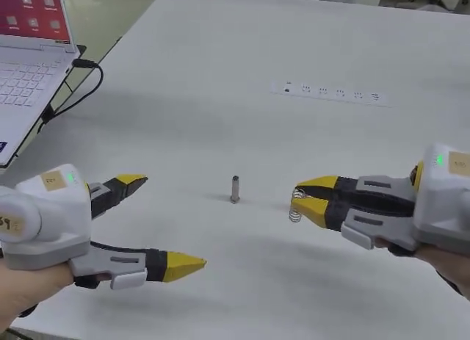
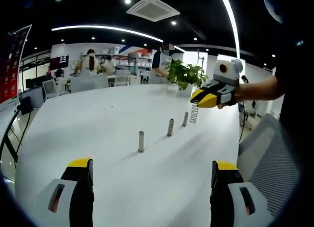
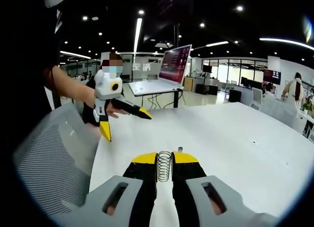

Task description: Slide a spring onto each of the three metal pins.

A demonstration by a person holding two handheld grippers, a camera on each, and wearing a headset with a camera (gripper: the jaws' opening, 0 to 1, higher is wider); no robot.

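A white table (image 1: 220,53) bears a laptop (image 1: 29,57) and power strip (image 1: 330,92).

No text is legible; writing on the laptop (image 1: 29,61) is too blurred.

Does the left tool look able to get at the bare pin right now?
Probably yes: the left tool is open and the bare pin stands straight ahead of it, with bare table between them.

— What sits on the white table (image 1: 220,53)?
— A metal pin (image 1: 235,189) standing upright near the middle, and a white power strip (image 1: 330,92) lying flat, farther off to the right.
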